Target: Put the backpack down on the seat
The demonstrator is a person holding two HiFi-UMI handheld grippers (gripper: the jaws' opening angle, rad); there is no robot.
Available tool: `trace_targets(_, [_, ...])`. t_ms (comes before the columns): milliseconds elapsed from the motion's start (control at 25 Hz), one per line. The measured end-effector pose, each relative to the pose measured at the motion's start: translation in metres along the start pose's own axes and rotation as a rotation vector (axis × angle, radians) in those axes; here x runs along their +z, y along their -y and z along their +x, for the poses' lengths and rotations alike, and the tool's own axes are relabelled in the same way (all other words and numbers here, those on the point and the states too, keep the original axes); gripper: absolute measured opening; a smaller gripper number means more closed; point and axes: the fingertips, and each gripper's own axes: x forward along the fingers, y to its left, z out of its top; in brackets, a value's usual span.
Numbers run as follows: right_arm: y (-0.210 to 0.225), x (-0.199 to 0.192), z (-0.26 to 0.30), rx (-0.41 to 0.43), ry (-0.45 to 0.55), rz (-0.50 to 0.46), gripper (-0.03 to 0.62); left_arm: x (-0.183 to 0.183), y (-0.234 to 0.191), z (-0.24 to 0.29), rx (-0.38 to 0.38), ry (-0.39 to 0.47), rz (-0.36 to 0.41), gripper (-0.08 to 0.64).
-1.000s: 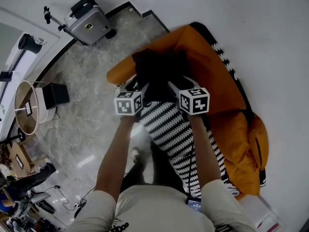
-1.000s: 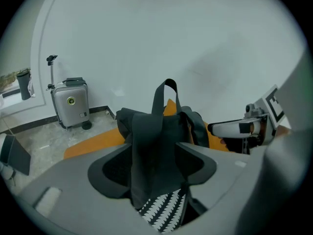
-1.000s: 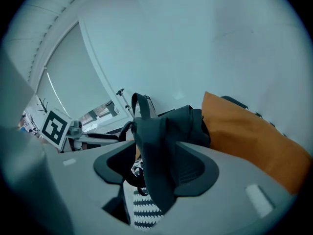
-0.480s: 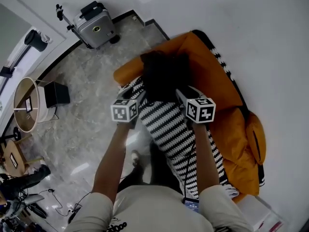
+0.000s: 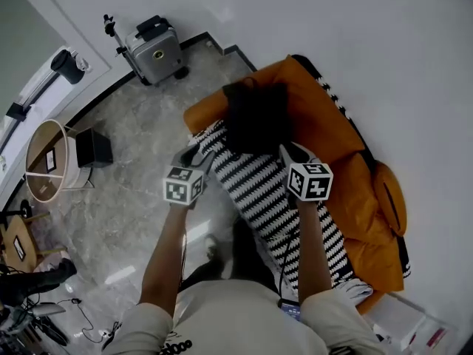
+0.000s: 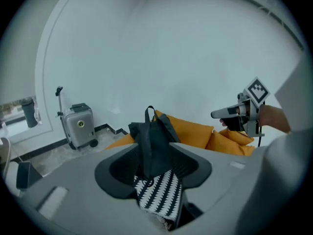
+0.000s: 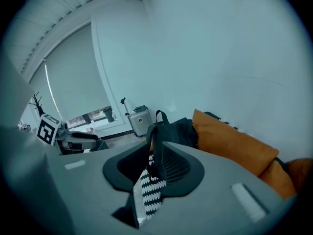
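The black backpack (image 5: 256, 117) stands on the orange sofa (image 5: 323, 113), its base on a black-and-white striped blanket (image 5: 267, 192) spread over the seat. My left gripper (image 5: 194, 156) hangs off the sofa's front edge, left of the backpack and clear of it. My right gripper (image 5: 288, 151) hovers over the blanket just short of the backpack's right side. Both sets of jaws are closing with nothing pressed between them. In the left gripper view the backpack (image 6: 152, 140) shows beyond the jaw gap (image 6: 154, 169). The right gripper view shows the backpack (image 7: 172, 130) past its gap (image 7: 150, 169).
A silver suitcase (image 5: 154, 49) stands against the far wall. A round wooden side table (image 5: 43, 161) and a black box (image 5: 93, 146) sit on the marble floor at left. An orange cushion (image 5: 389, 198) lies at the sofa's right end.
Both grippers have drawn back from the backpack toward me, the left one farther out over the floor. The backpack stays standing on the sofa.
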Motion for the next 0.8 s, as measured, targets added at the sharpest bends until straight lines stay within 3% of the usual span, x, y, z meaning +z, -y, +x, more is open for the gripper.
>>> trace_targets(360, [-0.066, -0.004, -0.102, -0.055, 0.138, -0.084, 0.005, 0.02, 0.023, -0.11, 0.067, 0.116, 0.137, 0.11])
trace_targets(800, [-0.138, -0.006, -0.215, -0.084, 0.309, -0.089, 0.005, 0.045, 0.06, -0.234, 0.089, 0.296, 0.179, 0.011])
